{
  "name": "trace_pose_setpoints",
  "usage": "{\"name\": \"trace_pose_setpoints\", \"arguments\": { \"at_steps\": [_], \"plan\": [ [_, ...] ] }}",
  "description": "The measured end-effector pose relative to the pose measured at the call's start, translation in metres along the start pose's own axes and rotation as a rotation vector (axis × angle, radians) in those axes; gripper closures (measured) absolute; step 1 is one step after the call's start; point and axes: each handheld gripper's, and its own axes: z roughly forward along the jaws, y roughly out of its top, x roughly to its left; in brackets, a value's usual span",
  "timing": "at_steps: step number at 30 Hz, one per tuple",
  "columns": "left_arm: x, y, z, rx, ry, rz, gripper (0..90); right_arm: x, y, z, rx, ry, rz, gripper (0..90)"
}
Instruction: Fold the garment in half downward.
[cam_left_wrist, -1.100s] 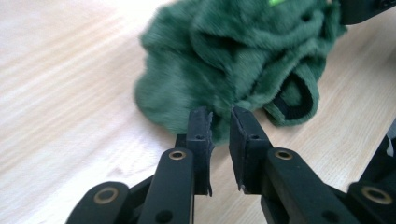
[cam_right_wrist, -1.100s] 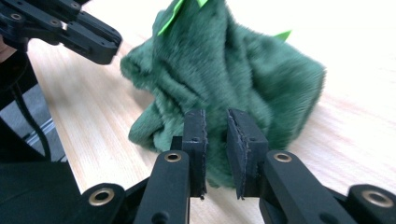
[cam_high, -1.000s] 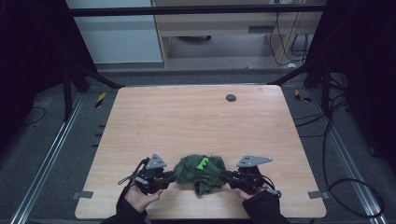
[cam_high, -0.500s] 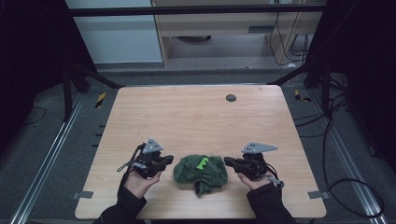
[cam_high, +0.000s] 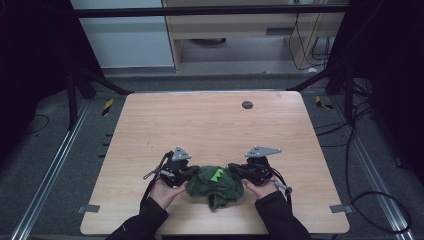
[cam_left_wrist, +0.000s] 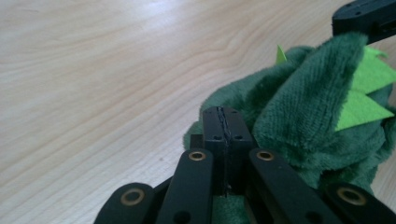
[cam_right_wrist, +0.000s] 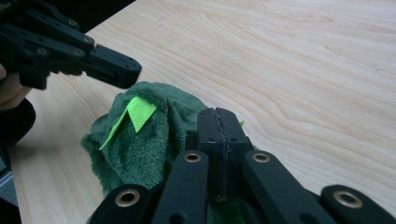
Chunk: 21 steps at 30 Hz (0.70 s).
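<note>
A crumpled dark green plush cloth (cam_high: 218, 186) with bright green felt points (cam_high: 216, 174) lies near the front edge of the wooden table (cam_high: 200, 125). My left gripper (cam_high: 194, 171) touches the cloth's left side and my right gripper (cam_high: 233, 169) its right side. In the left gripper view the black jaws (cam_left_wrist: 222, 114) are pressed together, with the cloth (cam_left_wrist: 303, 121) beside and under them. The right gripper view shows its jaws (cam_right_wrist: 218, 116) equally closed over the cloth (cam_right_wrist: 144, 144), nothing visibly pinched. The left gripper (cam_right_wrist: 93, 56) sits across the cloth.
A small dark round disc (cam_high: 247, 104) sits at the far middle of the table. Grey tape tabs (cam_high: 87, 208) (cam_high: 338, 208) mark the front corners. Black frame posts and cables surround the table.
One second ago both grippers were at the cloth, then they drew apart from it. Now both have moved back in against its sides.
</note>
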Motion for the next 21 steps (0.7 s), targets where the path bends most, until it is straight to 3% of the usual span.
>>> {"name": "trace_pose_setpoints", "arguments": {
  "at_steps": [5, 21],
  "plan": [
    [-0.004, -0.004, 0.002, 0.01, -0.021, 0.013, 89.7, 0.005, -0.005, 0.007, 0.033, 0.016, -0.005, 89.9],
    [-0.02, -0.014, -0.019, 0.008, -0.103, 0.056, 89.7, 0.022, -0.009, 0.0, 0.041, 0.073, -0.038, 89.8]
  ]
}}
